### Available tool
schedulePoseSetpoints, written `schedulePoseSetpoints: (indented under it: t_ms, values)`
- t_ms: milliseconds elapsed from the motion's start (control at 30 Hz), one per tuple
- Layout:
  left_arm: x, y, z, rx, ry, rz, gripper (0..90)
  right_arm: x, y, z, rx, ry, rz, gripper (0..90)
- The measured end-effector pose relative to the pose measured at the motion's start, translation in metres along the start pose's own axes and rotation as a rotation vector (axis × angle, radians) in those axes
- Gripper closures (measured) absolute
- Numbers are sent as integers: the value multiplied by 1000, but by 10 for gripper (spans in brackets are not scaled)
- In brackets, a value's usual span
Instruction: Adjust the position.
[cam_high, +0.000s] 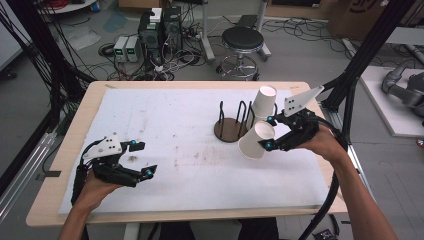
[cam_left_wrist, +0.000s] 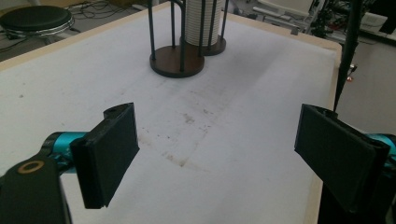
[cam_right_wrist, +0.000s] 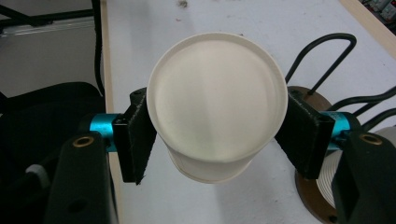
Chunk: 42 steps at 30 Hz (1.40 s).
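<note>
Holding a paper cup sideways across its wall, right gripper clamped on it, aloft just beside the wire rack and a stacked cup. Risks crushing the thin wall if squeezed harder, or knocking the rack. Left gripper wide apart, empty, low over the white mat.

A: High view? Fixed above near table edge, looking fwd and down; whole white mat visible, floor and stool beyond.

B: Left gripper view? Low over mat, facing wire rack from some way off. Same rack as in high view, same stool too.

A: Right gripper view? V. close, pointing steeply down past table edge; rack base shared w/ both others.
</note>
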<state>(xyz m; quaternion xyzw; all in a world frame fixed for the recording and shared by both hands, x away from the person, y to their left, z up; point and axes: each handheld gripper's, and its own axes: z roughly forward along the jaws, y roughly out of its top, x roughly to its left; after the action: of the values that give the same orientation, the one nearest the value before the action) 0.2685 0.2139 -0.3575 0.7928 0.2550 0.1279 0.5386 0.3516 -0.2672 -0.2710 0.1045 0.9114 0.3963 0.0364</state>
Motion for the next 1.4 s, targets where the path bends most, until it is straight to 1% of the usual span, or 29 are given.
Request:
schedulePoseSetpoints:
  t_ms: [233,300,333,367,400,467,500,633,667,733,900,967,1033,1100,1133,1167,1233,1267,1333,1400]
  values:
    - [-3,3,6,-4,-22,6,127,3,5,8,-7,13,-4,343]
    - [-4,4,8,-2,-34,7,123,4,6,13,-9,23,-8,343]
    - [-5,5,12,-1,-49,10,124,5,7,15,-11,23,-8,343]
    - [-5,5,12,-1,-49,10,124,5,8,16,-15,26,-7,343]
    - [-6,7,15,3,-58,11,124,6,8,18,-19,32,-6,343]
    - [-7,8,17,4,-60,12,124,6,9,20,-19,32,-9,343]
    - [-8,10,20,7,-71,17,123,8,10,23,-21,42,-7,343]
    - [-9,13,23,10,-77,22,124,10,10,27,-33,50,-6,343]
    - [-9,14,24,9,-79,24,121,10,11,29,-42,51,-8,343]
    - [-9,16,26,5,-99,16,102,11,10,31,-58,57,-6,343]
    - [-10,17,32,10,-111,15,84,13,11,36,-84,67,-1,343]
    - [-12,18,39,11,-126,10,75,14,11,38,-101,72,-3,343]
    - [-12,18,40,15,-128,12,74,14,10,39,-109,78,0,343]
    - [-13,18,47,12,-146,8,68,15,9,42,-131,85,5,343]
    - [-13,18,47,12,-146,8,68,15,9,42,-131,85,5,343]
    - [-14,18,50,5,-152,4,68,15,7,44,-153,94,12,343]
    - [-13,18,51,9,-155,6,68,15,6,45,-155,91,18,343]
    - [-14,19,55,1,-162,-2,68,15,5,48,-166,97,22,343]
    - [-15,19,56,-8,-169,-7,68,15,4,50,-173,104,25,343]
    - [-16,19,59,-14,-166,-6,68,16,2,52,-183,106,31,343]
